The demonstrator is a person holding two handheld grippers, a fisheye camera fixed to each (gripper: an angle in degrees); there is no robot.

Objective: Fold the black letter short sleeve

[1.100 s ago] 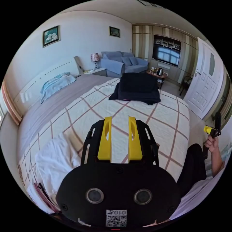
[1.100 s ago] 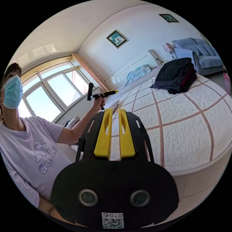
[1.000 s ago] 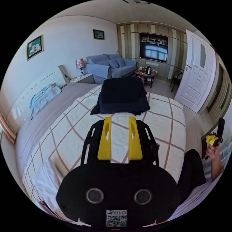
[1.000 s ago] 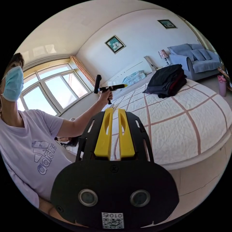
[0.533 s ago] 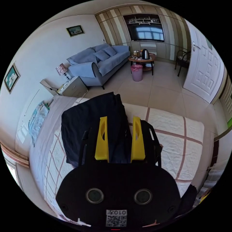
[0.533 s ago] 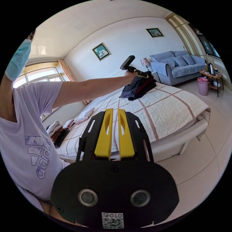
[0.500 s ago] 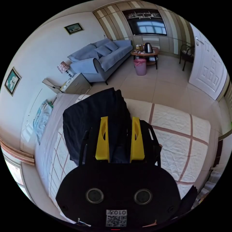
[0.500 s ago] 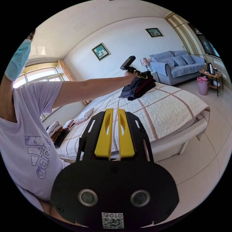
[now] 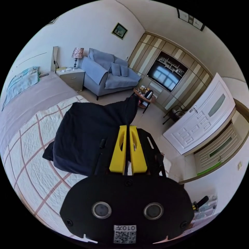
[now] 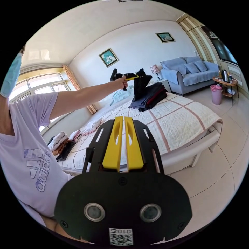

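A pile of dark folded clothes (image 9: 83, 135) lies at the far corner of the bed (image 10: 181, 116). My left gripper (image 9: 126, 127) is shut on a fold of the top black garment (image 9: 127, 109), which rises from the pile to the jaws. In the right gripper view the left gripper (image 10: 132, 76) is held out at arm's length, and the black garment (image 10: 142, 83) hangs from it above the pile (image 10: 153, 97). My right gripper (image 10: 122, 118) hovers near the person's body beside the bed, jaws shut with nothing between them.
The bed's quilt (image 9: 28, 147) is white with brown lines. Folded light clothes (image 10: 62, 141) lie on its near side. A blue sofa (image 9: 103, 72), a side table with a kettle (image 9: 146, 95), a pink bin (image 10: 216, 94) and a white door (image 9: 199, 119) stand beyond.
My left gripper reached the pile, shut on the top black garment and lifted it. The right gripper's jaws came closer together.
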